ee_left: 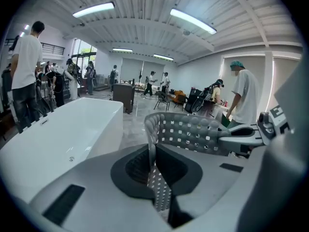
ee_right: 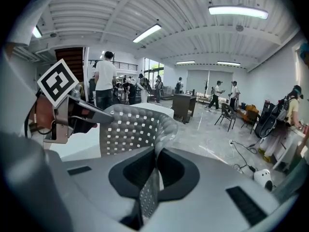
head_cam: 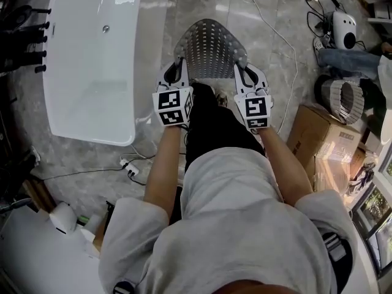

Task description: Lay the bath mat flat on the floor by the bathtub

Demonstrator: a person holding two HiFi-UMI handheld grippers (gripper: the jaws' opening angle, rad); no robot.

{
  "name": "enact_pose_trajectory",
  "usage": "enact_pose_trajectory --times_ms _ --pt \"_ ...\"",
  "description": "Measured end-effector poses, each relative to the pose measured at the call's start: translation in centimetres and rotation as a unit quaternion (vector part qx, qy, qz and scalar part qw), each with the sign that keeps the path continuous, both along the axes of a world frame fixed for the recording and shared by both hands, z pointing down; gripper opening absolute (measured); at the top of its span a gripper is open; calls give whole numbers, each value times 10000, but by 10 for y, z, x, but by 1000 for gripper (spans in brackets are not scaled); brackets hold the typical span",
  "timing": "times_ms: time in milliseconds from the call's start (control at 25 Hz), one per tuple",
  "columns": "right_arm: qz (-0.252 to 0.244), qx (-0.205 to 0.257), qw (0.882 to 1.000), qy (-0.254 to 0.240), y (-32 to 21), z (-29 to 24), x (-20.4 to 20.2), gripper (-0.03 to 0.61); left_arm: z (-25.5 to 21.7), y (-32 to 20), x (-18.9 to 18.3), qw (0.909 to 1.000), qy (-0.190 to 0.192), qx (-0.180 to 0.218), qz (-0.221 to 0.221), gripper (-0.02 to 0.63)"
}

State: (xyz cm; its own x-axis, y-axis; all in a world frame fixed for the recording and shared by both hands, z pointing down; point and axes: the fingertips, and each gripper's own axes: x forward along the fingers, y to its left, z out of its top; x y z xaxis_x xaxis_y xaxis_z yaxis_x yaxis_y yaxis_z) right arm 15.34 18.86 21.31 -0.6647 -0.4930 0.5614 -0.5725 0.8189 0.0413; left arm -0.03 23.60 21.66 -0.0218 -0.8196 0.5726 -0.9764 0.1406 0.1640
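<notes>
One bathtub point(head_cam: 92, 60) fills the left of the head view. It is white, glossy and smooth, a long rounded rectangle with a single small round drain. It stands on a grey marbled floor point(head_cam: 202, 5) with a polished sheen. At about seven o'clock from the tub's near end, one white power strip point(head_cam: 130, 167) lies on the floor with its thin cables.

There are two grippers, each carrying one cube with black-and-white square markers. The left gripper point(head_cam: 179, 66) sits at three o'clock from the tub. In the left gripper view its two dark padded jaws are closed tight on a thin edge of the bath mat point(ee_left: 193, 132), pinched flat between them.

There is one bath mat point(head_cam: 211, 48), at twelve o'clock from the person's body and just beside the tub's right flank. It is grey, thin and flexible (rubbery by the look of it), dimpled and pierced by even rows of small square holes, with a rounded far edge. It bows up in an arch between the two grippers and does not lie flat.

The right gripper point(head_cam: 240, 67) holds the mat's other near side. In the right gripper view its jaws are likewise clamped on a fold of the mat point(ee_right: 130, 127).

At four o'clock from that gripper stands a brown cardboard box point(head_cam: 318, 130), matte and square-cornered.
</notes>
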Motion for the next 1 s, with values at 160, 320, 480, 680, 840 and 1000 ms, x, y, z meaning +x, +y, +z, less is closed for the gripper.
enact_pose_trajectory --times_ms 160,320,480,680,840,1000 --pt "42 -126 9999 35 -13 27 -10 21 29 -10 -16 9999 -31 -72 116 26" --pt "-3 -176 9997 158 -29 57 -17 20 64 -24 -31 9996 26 -213 191 26" --pt "-6 -232 9992 323 -41 88 -29 20 96 -38 -45 9991 93 -306 290 26" --pt "69 -465 9978 460 -51 122 -38 21 137 -47 -57 9982 198 -500 280 26" --pt "234 -686 9956 591 -56 151 -43 20 173 -54 -68 9964 314 -732 286 26" --pt "248 -818 9934 770 -52 180 -57 21 200 -52 -77 9944 398 -909 361 26"
